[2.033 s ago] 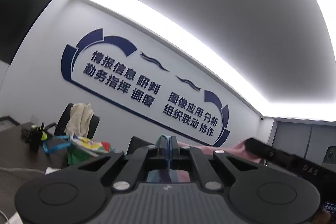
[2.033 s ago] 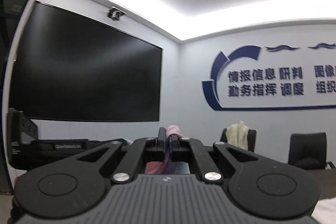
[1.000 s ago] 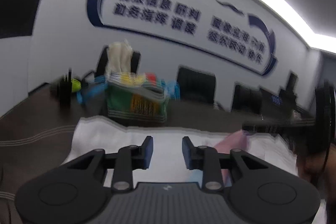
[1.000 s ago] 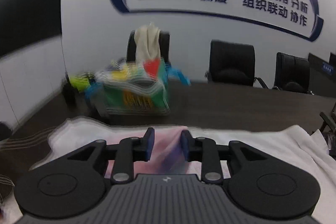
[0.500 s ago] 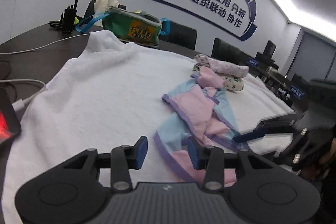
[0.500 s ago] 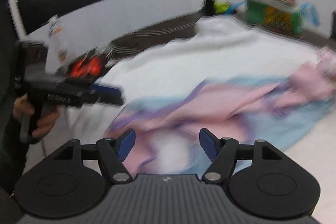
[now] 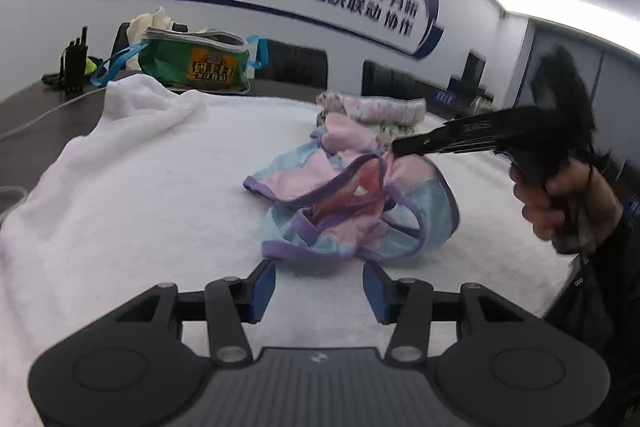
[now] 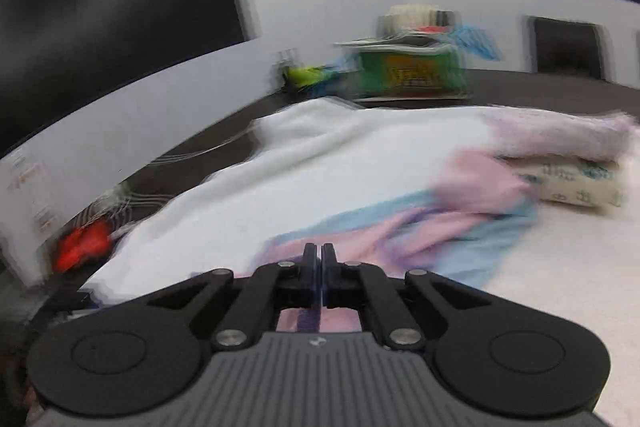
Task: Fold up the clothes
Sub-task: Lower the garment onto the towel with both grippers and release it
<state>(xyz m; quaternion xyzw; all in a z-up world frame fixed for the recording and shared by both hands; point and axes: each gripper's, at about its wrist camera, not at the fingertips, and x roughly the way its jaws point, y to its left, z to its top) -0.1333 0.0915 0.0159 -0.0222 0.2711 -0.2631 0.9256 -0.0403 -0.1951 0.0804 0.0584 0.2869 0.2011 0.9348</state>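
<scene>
A small pink and light-blue garment with purple trim lies crumpled on the white towel. My left gripper is open just short of the garment's near hem, with nothing between its fingers. In the left wrist view my right gripper reaches in from the right, held by a hand, and pinches the garment's upper edge, lifting it a little. In the blurred right wrist view the right gripper is shut, with purple trim caught in it, and the garment spreads out ahead.
A stack of folded clothes sits just behind the garment. A green bag stands at the far left of the dark table, beside black radios. Cables and a red-lit device lie off the towel's left edge.
Both grippers came down from pointing at the ceiling and opened over the table. In the last half second the right gripper shut on the garment's edge; the left stayed open.
</scene>
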